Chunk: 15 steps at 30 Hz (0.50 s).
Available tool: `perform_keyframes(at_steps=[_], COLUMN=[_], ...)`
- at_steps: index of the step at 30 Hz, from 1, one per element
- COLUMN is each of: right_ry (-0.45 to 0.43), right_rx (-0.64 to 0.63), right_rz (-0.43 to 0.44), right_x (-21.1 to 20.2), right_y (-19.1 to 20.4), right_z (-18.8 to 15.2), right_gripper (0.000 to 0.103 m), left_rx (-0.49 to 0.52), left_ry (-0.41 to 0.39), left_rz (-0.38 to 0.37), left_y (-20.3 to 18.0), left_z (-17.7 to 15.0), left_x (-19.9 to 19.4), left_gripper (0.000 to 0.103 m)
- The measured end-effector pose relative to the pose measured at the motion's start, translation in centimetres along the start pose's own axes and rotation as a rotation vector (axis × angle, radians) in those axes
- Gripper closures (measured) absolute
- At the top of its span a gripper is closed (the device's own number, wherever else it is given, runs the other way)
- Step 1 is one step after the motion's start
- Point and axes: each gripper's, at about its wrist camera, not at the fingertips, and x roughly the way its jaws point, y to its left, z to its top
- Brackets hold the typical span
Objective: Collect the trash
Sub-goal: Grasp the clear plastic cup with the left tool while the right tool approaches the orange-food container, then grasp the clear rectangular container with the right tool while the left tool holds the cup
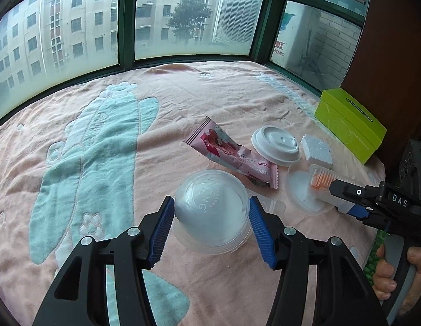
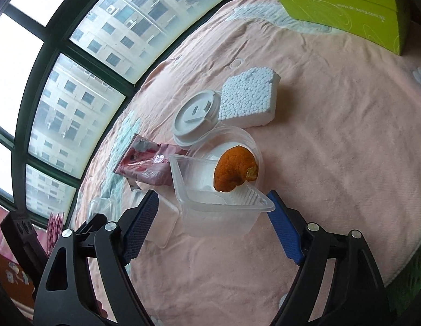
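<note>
My left gripper (image 1: 211, 210) has its blue pads on both sides of an upturned clear plastic cup (image 1: 210, 206) on the pink blanket and is shut on it. My right gripper (image 2: 213, 217) is closed on a clear rectangular tray (image 2: 218, 203) holding an orange peel (image 2: 233, 169); it also shows in the left wrist view (image 1: 343, 193). A pink snack wrapper (image 1: 232, 154), a white cup lid (image 1: 275, 142), a white foam block (image 1: 316, 150) and a clear round lid (image 1: 302, 187) lie close together between the grippers.
A green cardboard box (image 1: 349, 125) stands at the right by a dark wooden wall. A pink and teal blanket (image 1: 101, 149) covers the surface. Green-framed windows run along the far edge. A flat clear lid (image 2: 164, 225) lies beside the tray.
</note>
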Motion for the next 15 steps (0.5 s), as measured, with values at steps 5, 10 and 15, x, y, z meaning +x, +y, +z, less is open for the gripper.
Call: perform_keyframes(at_steps=[5, 10, 15], right_ry=[-0.021, -0.019, -0.025], right_rx=[0.006, 0.032, 0.043], right_rz=[0.027, 0.039, 0.032], right_x=[-0.2, 0.2, 0.0], right_y=[-0.2, -0.7, -1.0], right_z=[0.0, 0.5, 0.3], right_gripper=[0.03, 0.03, 0.044], left_rx=[-0.004, -0.006, -0.004], left_ry=[0.0, 0.0, 0.003], left_rz=[0.001, 0.001, -0.001], left_y=[0.0, 0.0, -0.1], left_z=[-0.1, -0.1, -0.2], left_x=[-0.2, -0.2, -0.3], left_gripper=[0.049, 0.049, 0.049])
